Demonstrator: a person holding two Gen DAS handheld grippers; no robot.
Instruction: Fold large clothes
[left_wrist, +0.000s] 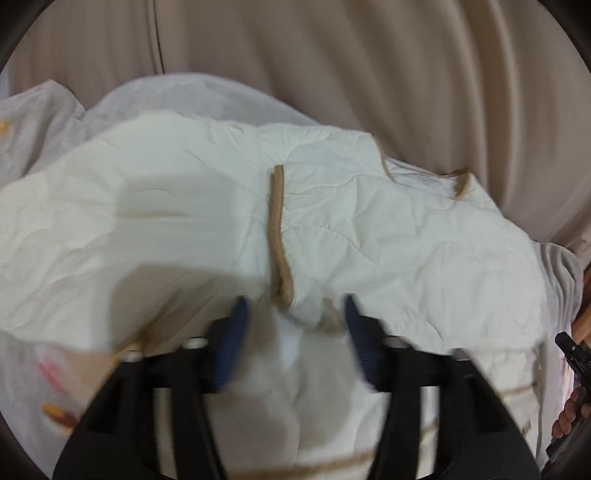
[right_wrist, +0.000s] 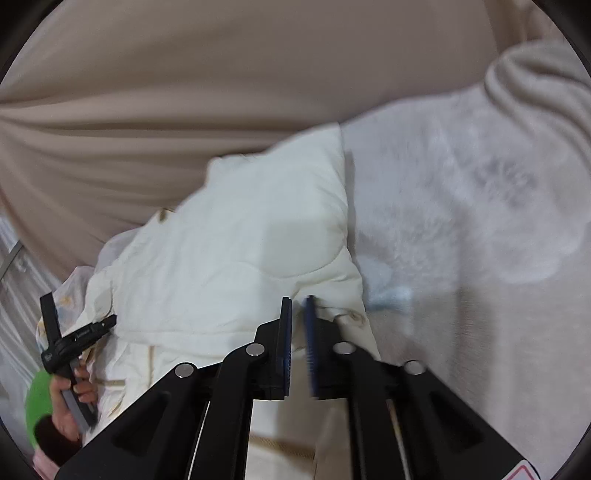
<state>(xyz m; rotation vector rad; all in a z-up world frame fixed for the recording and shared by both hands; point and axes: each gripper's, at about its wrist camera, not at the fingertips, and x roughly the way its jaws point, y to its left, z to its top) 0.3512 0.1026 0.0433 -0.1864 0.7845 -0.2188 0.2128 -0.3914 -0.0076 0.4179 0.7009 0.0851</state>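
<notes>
Cream quilted fabric fills both views: a large padded garment (left_wrist: 207, 206) lies crumpled on a pale fuzzy blanket (right_wrist: 461, 229), with a beige curtain (left_wrist: 332, 66) hanging in folds behind it. No box, basket or other container shows, so nothing is held in one. The garment is off-white with curved stitch lines and tan trim (left_wrist: 277, 229) running along an edge down its middle; another bit of tan binding turns up at its far right corner. Its surface is wrinkled and bunched in soft humps, and part of it looks doubled over.

The left gripper (left_wrist: 295, 314) has its blue-padded jaws spread wide, with a fold of the garment and the lower end of the trim lying between them; motion blur hides whether the pads touch the cloth. The right gripper (right_wrist: 298, 321) has its jaws nearly together, a thin gap between the pads, at the garment's near edge; whether cloth is pinched there cannot be told.
</notes>
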